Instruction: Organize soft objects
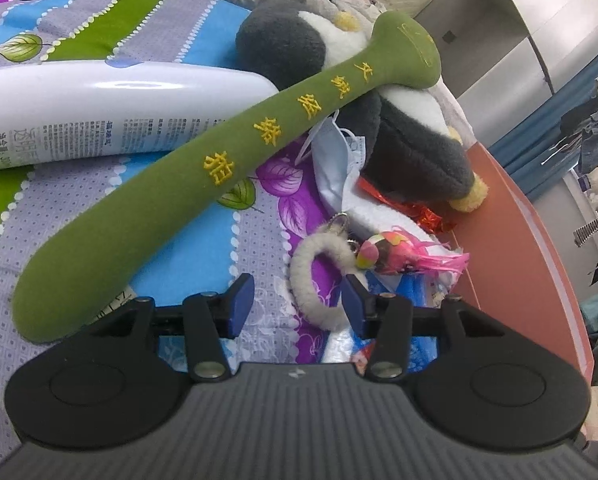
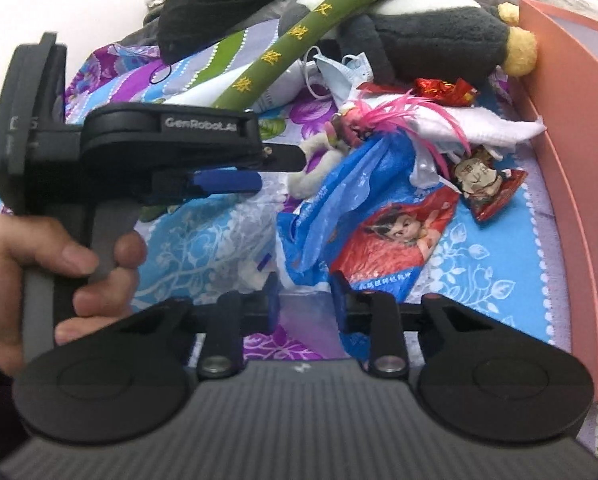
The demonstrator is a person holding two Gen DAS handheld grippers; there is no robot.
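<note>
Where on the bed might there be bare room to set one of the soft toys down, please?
Bare sheet lies between the blue bag and the pink board, and more below the white bottle, left of the green plush. Around the penguin and keyring it is crowded.

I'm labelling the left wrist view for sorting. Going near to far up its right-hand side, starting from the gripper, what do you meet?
left gripper → white fuzzy ring → pink tasselled charm → red foil wrapper → blue face mask → grey-and-white plush penguin → flared end of the green plush bat.
</note>
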